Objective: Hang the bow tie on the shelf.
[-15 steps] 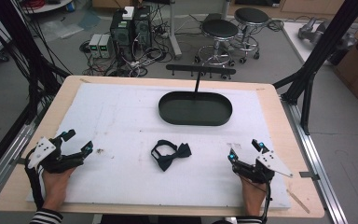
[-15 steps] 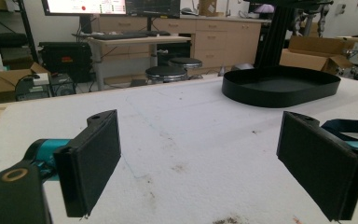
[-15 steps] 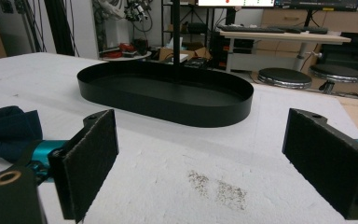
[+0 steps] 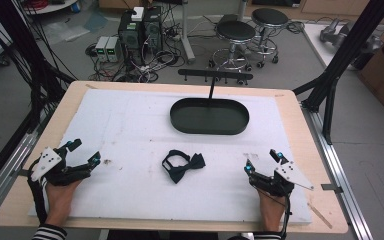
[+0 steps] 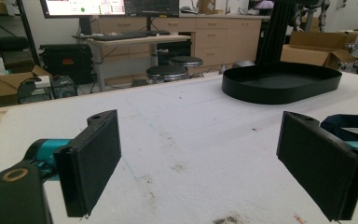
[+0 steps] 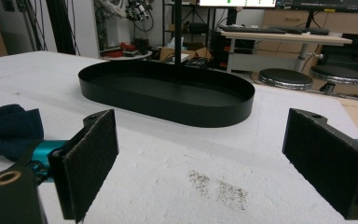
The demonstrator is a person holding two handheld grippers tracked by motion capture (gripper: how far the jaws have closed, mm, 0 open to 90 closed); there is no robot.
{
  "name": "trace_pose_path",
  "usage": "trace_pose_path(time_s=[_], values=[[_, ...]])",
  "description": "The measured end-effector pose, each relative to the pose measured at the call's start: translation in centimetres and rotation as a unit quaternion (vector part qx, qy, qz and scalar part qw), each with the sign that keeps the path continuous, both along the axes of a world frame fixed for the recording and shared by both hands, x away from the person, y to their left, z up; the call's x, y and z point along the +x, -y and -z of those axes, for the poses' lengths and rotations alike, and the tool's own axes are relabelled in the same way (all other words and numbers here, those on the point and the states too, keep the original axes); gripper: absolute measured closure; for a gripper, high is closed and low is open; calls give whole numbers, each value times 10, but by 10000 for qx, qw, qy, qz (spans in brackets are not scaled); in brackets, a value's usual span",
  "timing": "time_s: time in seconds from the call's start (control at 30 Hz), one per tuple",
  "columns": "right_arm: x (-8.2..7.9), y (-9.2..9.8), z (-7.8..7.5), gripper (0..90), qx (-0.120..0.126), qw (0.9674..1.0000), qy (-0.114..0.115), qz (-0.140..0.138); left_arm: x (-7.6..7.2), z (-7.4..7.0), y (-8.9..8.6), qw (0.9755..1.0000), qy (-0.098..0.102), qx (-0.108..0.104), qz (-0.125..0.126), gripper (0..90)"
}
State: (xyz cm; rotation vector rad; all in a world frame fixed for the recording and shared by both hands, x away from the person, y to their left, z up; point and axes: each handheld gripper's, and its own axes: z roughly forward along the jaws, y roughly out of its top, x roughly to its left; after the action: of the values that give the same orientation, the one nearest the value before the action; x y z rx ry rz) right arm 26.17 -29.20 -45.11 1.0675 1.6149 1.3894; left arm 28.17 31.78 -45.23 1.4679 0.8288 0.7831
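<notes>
A white pad (image 4: 130, 130) is covering the wooden counter (image 4: 300, 125), with stools (image 4: 235, 32) standing on the floor beyond; a black oval tray (image 4: 180, 122) is sitting toward the far side; a dark bow tie (image 4: 182, 166) is lying near the middle, between the left gripper (image 4: 82, 152) and right gripper (image 4: 264, 161), both resting with jaws spread apart, gripping nothing.

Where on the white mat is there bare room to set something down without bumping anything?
Widest free patch: the mat's far left, bordered by the black oval tray and left gripper. Smaller bare strips lie between the bow tie and each gripper, and right of the tray above the right gripper. Crowded: the centre, from tray to bow tie.
</notes>
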Motion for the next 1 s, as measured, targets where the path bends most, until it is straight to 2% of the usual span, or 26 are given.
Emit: trace_pose_path(time_s=[0.3, 0.5, 0.67, 0.8, 0.83, 0.9, 1.0], values=[[1, 0, 0, 95, -31, 10000, -13, -25, -2, 1, 0, 9999, 130, 20, -17, 141], [5, 0, -3, 95, -74, 9996, -230, -127, -2, 1, 0, 9999, 133, -9, -7, 142], [5, -5, -9, 94, -102, 9996, -158, -221, -3, 1, 0, 9999, 146, 9, -7, 142], [7, -9, -18, 94, -172, 9990, -136, -402, -3, 1, 0, 9999, 140, 22, -4, 142], [7, -11, -21, 94, -182, 9985, -215, -461, -3, 1, 0, 9999, 133, 4, -8, 143], [9, -14, -27, 94, -211, 9977, -214, -601, -2, 1, 0, 9999, 135, 14, -1, 143], [14, -19, -36, 94, -109, 9942, -405, -989, -2, 0, 1, 9999, 134, 41, -12, 143]])
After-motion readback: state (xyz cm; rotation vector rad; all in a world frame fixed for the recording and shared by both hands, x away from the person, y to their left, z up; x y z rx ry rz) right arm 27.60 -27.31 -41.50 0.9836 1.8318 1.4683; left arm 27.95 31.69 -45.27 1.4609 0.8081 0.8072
